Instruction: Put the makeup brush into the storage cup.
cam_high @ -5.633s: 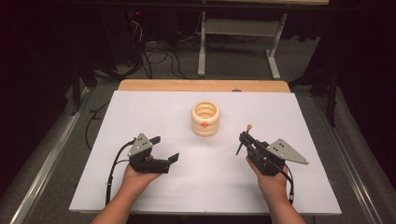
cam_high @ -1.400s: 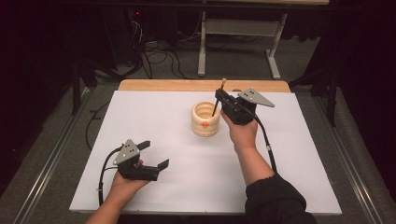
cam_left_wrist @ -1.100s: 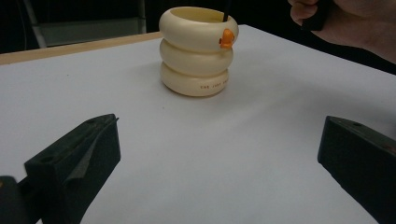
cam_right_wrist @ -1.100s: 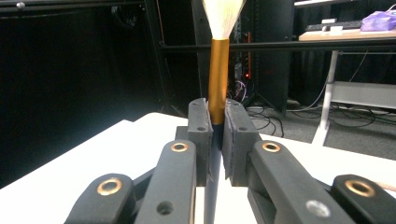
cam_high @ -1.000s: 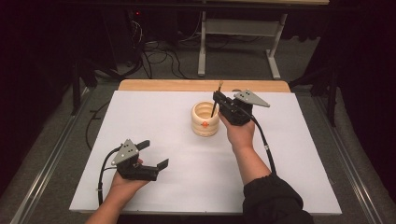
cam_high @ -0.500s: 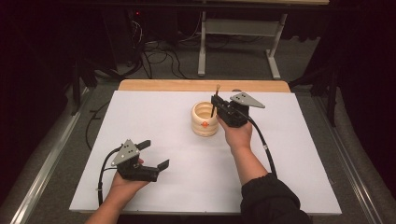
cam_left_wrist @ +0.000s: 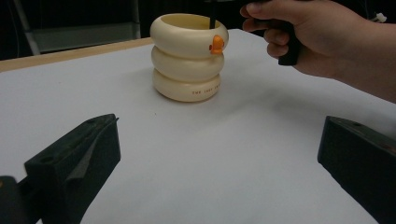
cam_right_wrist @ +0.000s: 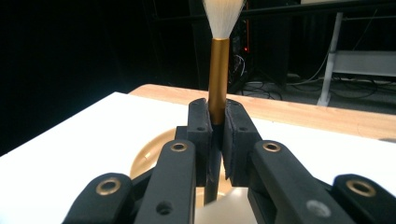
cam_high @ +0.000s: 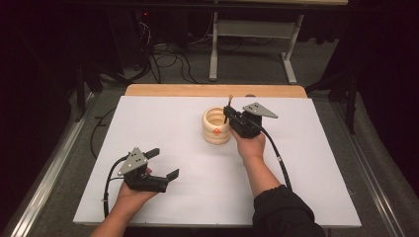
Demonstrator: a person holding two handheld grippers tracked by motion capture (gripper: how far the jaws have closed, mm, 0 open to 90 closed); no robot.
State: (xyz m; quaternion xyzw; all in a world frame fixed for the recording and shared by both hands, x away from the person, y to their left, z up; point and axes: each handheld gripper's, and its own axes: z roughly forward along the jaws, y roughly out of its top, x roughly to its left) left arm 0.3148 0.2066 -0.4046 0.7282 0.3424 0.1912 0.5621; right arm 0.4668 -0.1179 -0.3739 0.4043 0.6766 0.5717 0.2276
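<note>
The right gripper (cam_high: pixel 228 117) pinches a brush (cam_right_wrist: pixel 218 74) tight, standing it up over the cream pot (cam_high: pixel 216 126) on the white table (cam_high: pixel 163 123). Next it should let go gently. The left gripper (cam_high: pixel 163 164) rests open, well apart.

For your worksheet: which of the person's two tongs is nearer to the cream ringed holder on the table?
Right. The right tongs hang at the cream holder's rim, shut on a brush whose lower end points into it. The left tongs rest open, well short of the holder, nearer the person.
</note>
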